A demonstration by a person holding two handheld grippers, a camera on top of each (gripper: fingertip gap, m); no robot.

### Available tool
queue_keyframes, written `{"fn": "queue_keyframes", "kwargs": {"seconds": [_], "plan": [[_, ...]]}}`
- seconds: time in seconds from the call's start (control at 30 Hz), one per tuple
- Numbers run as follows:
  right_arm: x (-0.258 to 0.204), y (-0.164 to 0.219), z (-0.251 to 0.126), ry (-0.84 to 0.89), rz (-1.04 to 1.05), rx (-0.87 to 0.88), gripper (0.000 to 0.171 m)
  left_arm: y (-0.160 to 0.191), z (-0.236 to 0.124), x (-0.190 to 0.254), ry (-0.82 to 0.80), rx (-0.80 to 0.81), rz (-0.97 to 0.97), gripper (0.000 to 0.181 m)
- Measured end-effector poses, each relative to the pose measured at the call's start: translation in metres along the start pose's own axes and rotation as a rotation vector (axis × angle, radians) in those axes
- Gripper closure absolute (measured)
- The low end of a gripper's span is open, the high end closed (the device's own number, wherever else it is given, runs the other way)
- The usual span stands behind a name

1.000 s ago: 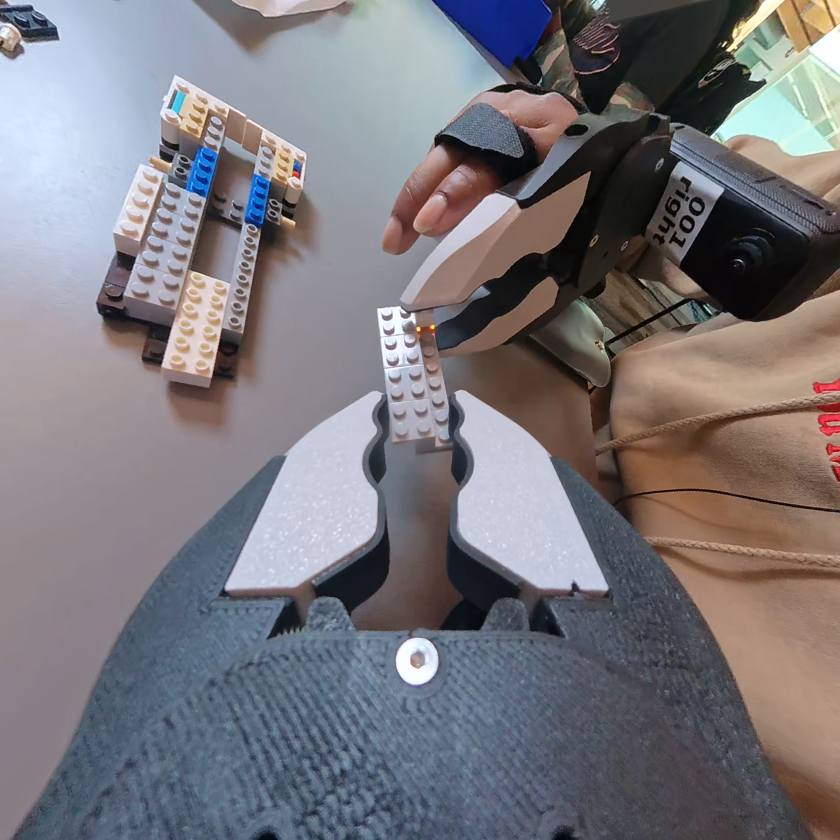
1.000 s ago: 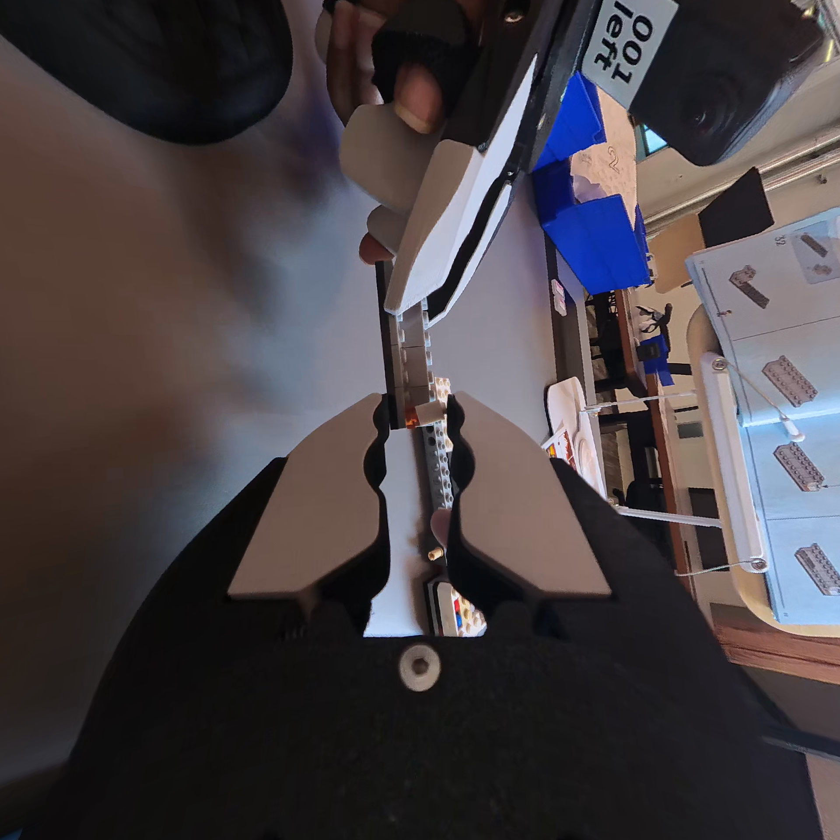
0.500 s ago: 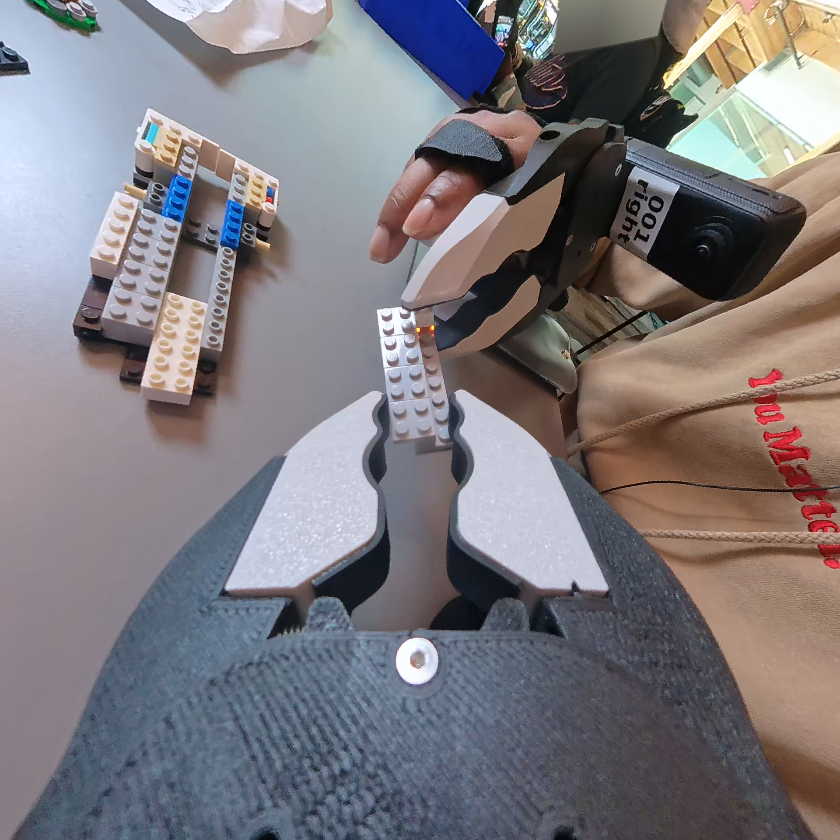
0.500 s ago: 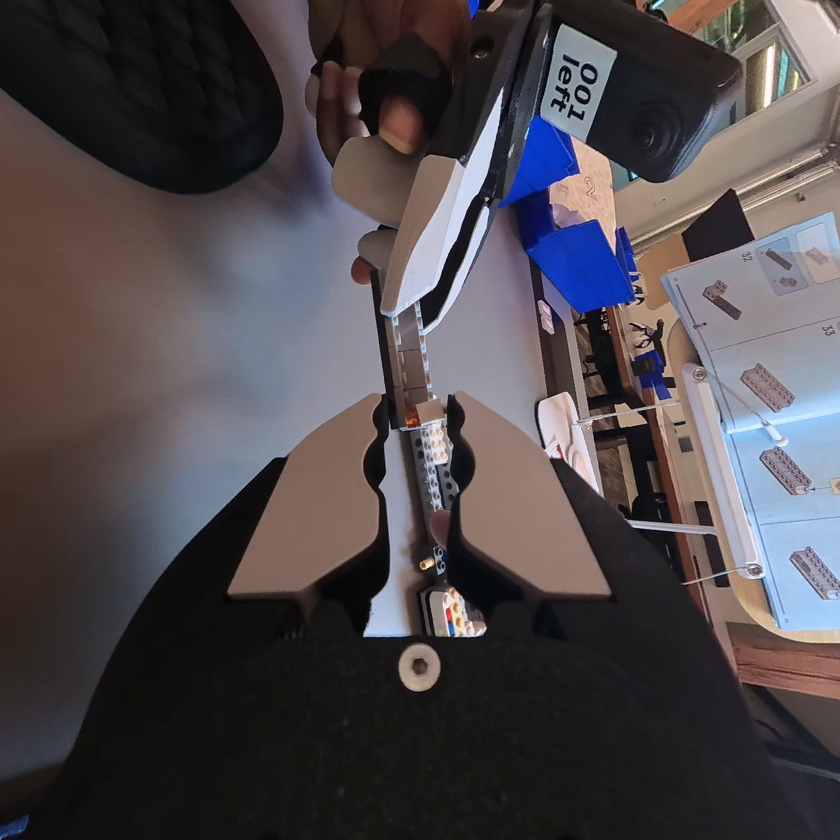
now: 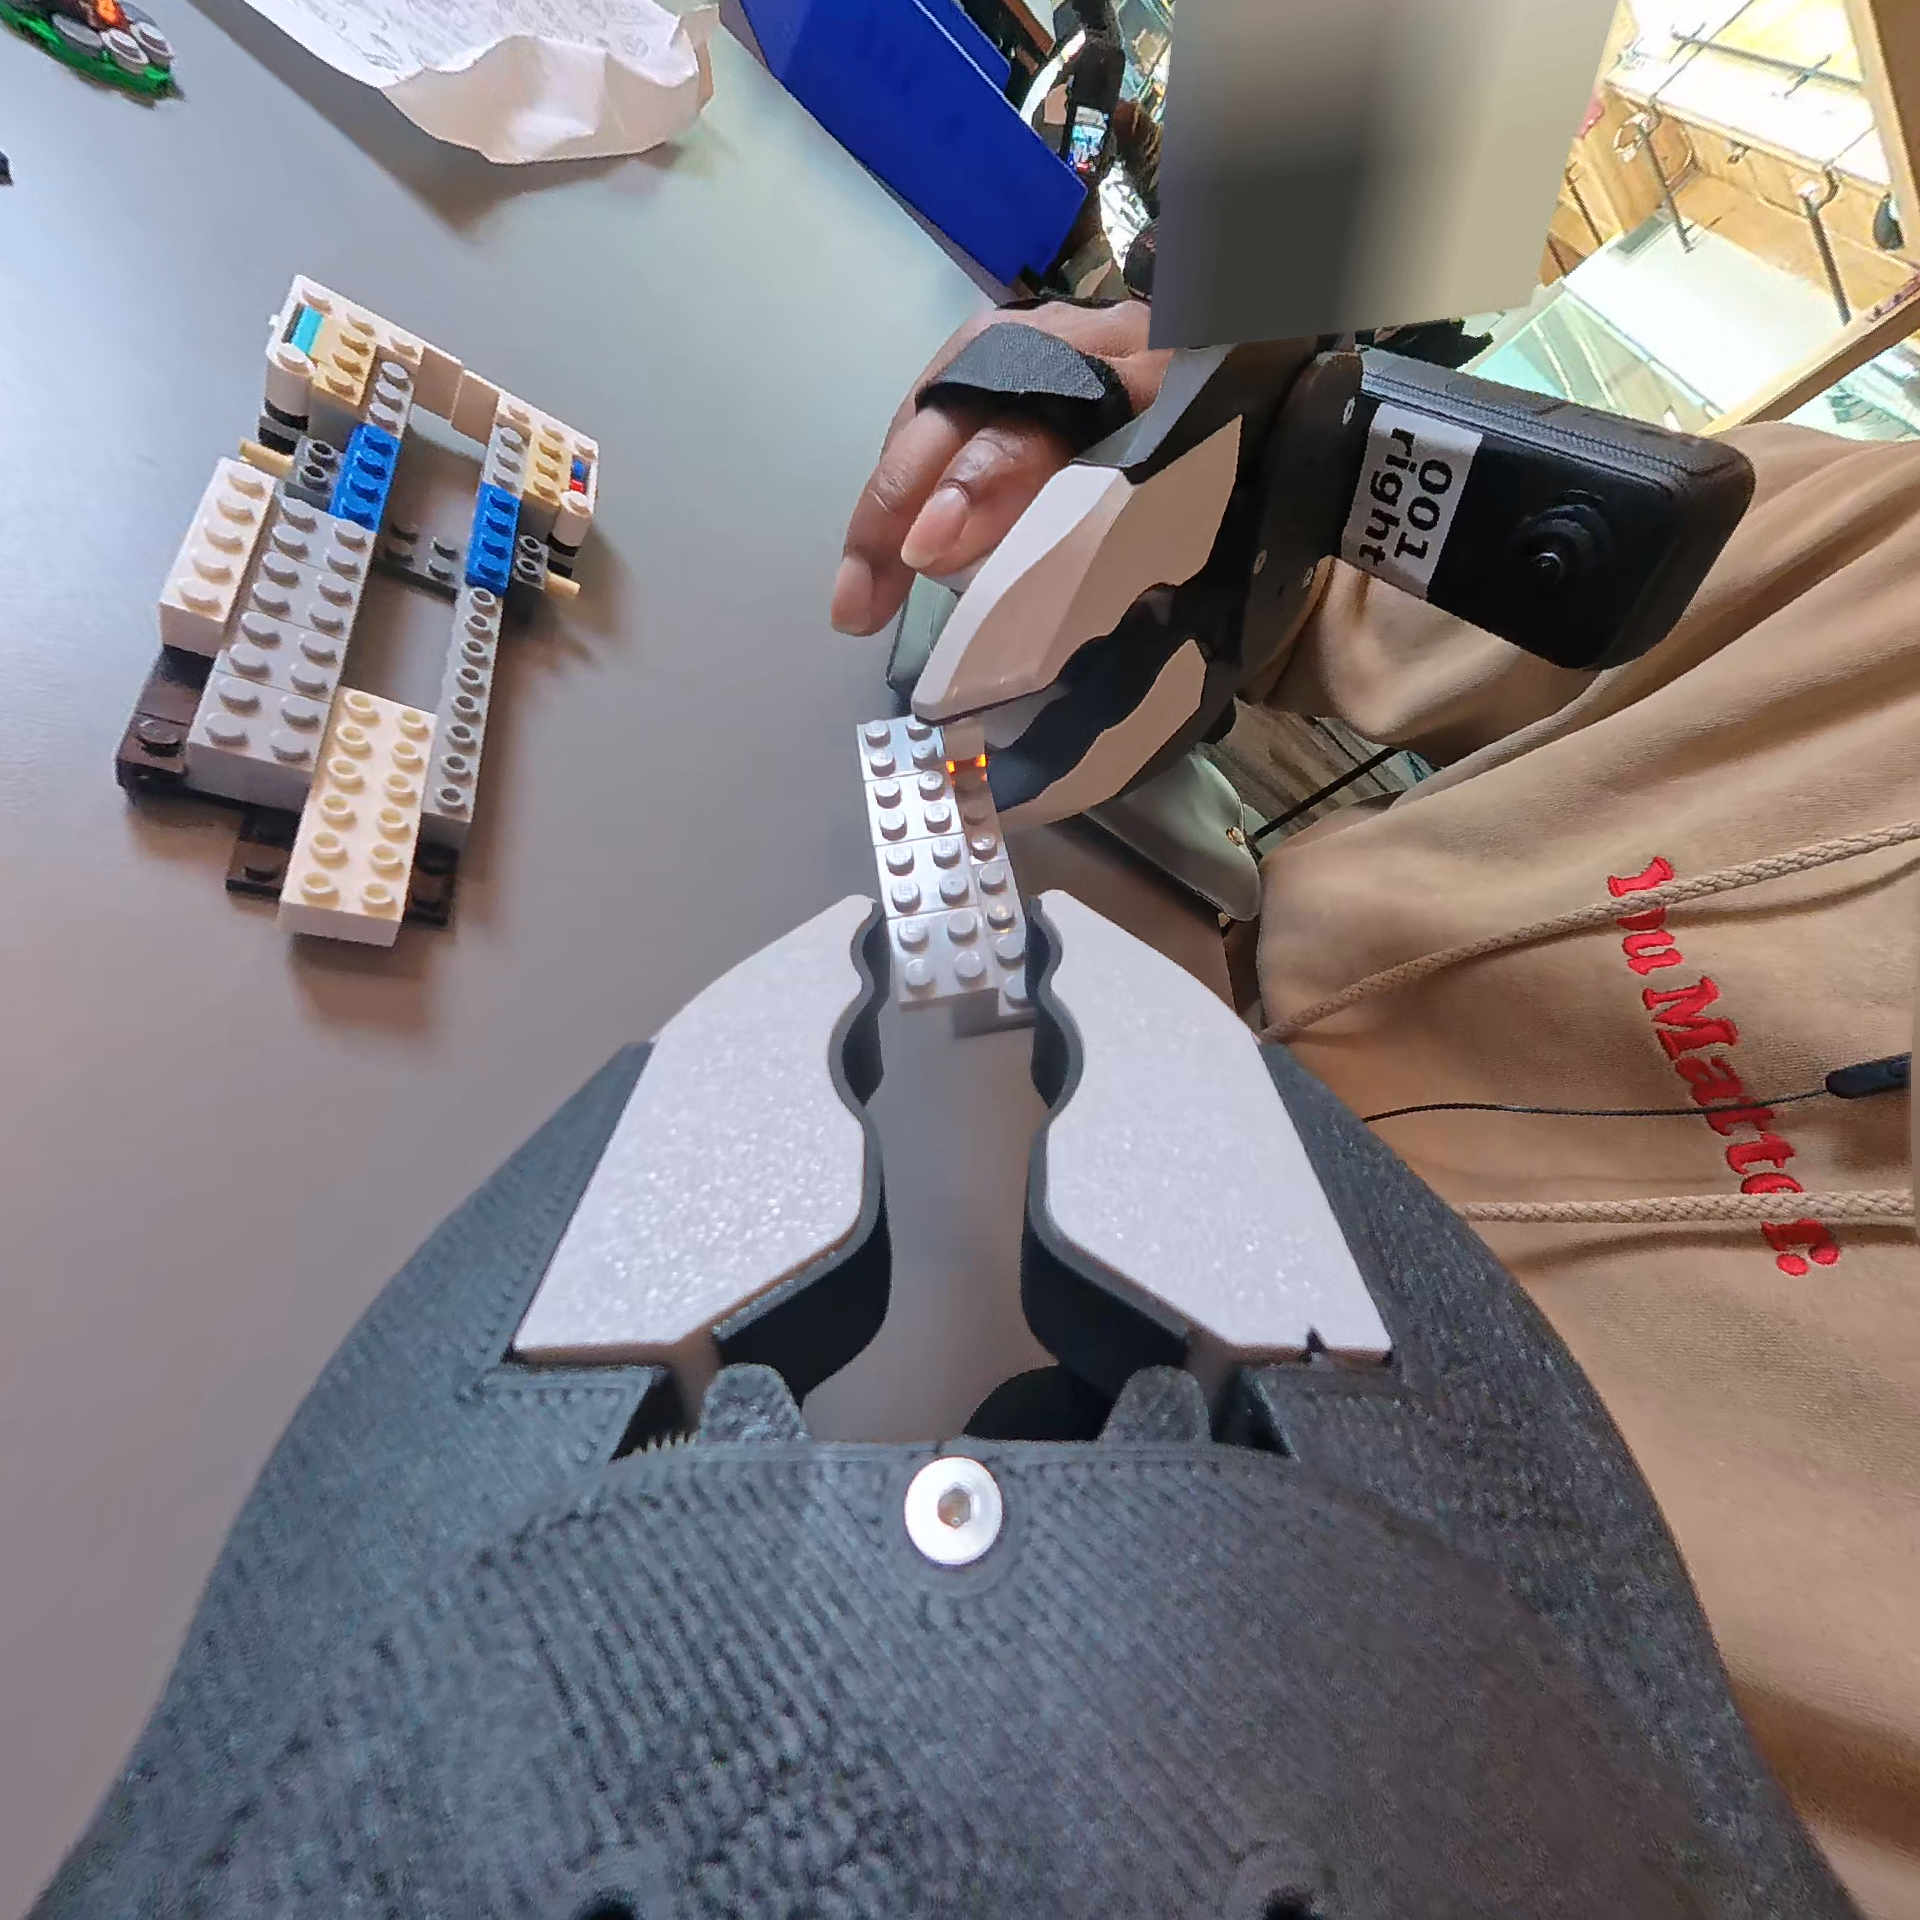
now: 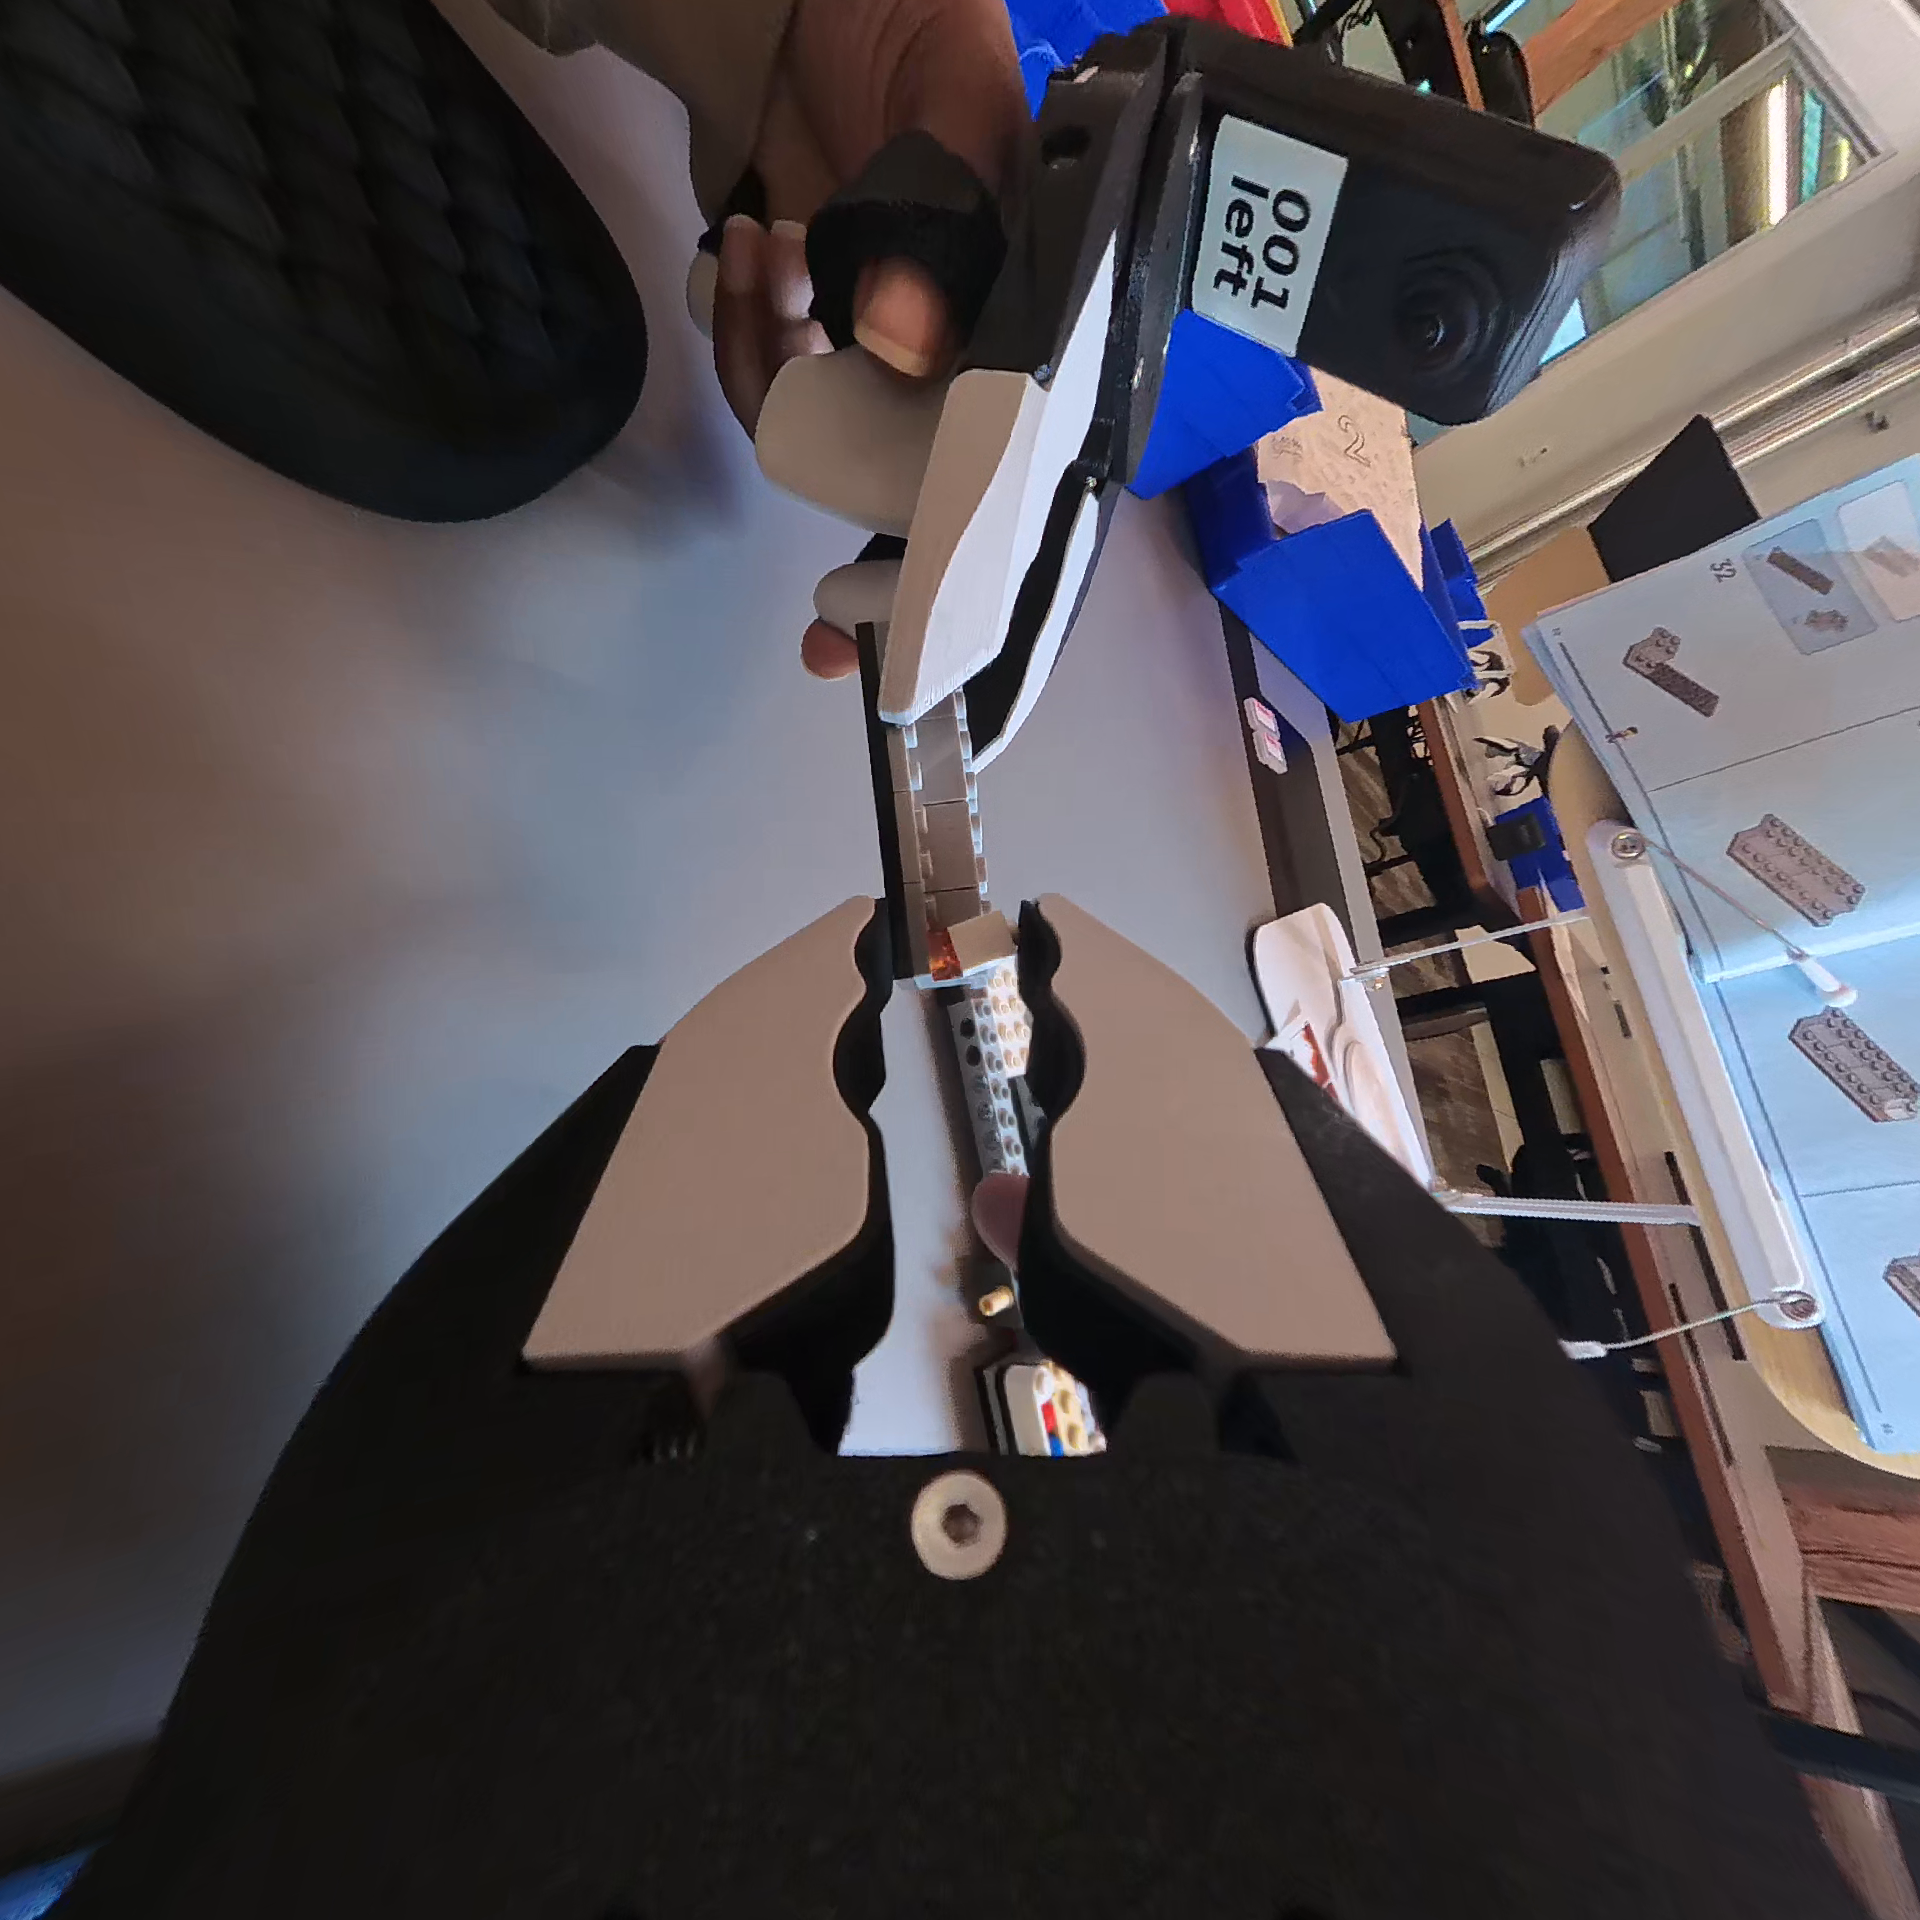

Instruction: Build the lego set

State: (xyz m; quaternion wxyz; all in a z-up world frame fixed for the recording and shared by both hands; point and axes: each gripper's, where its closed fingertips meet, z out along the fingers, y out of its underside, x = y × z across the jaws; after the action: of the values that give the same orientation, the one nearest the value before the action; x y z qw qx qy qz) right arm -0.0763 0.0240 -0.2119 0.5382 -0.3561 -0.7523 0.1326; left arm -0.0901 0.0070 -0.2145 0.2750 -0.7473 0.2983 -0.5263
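Note:
I hold a long grey studded brick assembly (image 5: pixel 940 862) in the air between both grippers. My left gripper (image 5: pixel 951 935) is shut on its near end. My right gripper (image 5: pixel 982 727) is shut on the far end, where a small orange piece (image 5: pixel 968 769) glows. In the right wrist view my right gripper (image 6: pixel 951 935) clamps that end of the assembly (image 6: pixel 940 821), with a small tan piece (image 6: pixel 982 935) and the orange piece (image 6: pixel 940 951) at its fingertips; the left gripper (image 6: pixel 935 707) holds the other end. The half-built tan, grey and blue chassis (image 5: pixel 353 623) lies on the grey table (image 5: pixel 208 1143) to the left.
Crumpled white paper (image 5: pixel 520 73), a blue bin (image 5: pixel 914 125) and a green plate of small parts (image 5: pixel 94 42) sit at the far table edge. The person's beige hoodie (image 5: pixel 1558 1039) is close on the right. An instruction booklet on a stand (image 6: pixel 1766 883) stands beyond the table.
Both grippers keep their hold on the grey assembly. The pair has drifted a little away from the chassis, and the right gripper has tilted slightly.

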Motion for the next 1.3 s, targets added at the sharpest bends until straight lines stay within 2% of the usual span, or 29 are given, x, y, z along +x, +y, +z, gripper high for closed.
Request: {"fn": "queue_keyframes", "kwargs": {"seconds": [0.03,0.13,0.2,0.33,0.43,0.5,0.57,0.77,0.97,1.3], "plan": [[0.001,0.000,0.000,0.001,0.011,0.005,0.148,-0.001,0.000,0.000,0.006,0.009,-0.005,0.156],[0.002,0.000,-0.001,0.004,0.023,0.008,0.148,-0.004,0.000,0.001,0.009,0.027,0.009,0.156],[0.001,0.002,0.000,-0.005,0.022,0.003,0.148,-0.005,0.000,0.000,-0.036,0.024,0.092,0.154],[0.003,0.004,-0.002,-0.034,0.087,0.018,0.148,-0.016,0.000,0.008,-0.164,0.037,0.370,0.139],[0.001,0.006,-0.002,-0.089,0.156,0.012,0.148,-0.011,0.005,0.000,-0.369,-0.065,0.630,0.136],[0.000,0.006,-0.002,-0.117,0.196,0.008,0.148,-0.005,0.011,-0.008,-0.465,-0.138,0.747,0.141],[-0.002,0.007,-0.002,-0.144,0.227,0.001,0.148,-0.005,0.014,-0.012,-0.521,-0.149,0.828,0.157],[0.010,0.002,-0.009,-0.157,0.355,0.042,0.147,-0.022,0.012,-0.003,-0.535,-0.027,0.895,0.160],[0.020,-0.007,-0.017,-0.140,0.367,0.080,0.147,-0.033,0.010,0.009,-0.527,0.064,0.939,0.161],[0.022,-0.010,-0.021,-0.136,0.378,0.097,0.149,-0.038,0.008,0.016,-0.544,0.104,0.990,0.161]]}}
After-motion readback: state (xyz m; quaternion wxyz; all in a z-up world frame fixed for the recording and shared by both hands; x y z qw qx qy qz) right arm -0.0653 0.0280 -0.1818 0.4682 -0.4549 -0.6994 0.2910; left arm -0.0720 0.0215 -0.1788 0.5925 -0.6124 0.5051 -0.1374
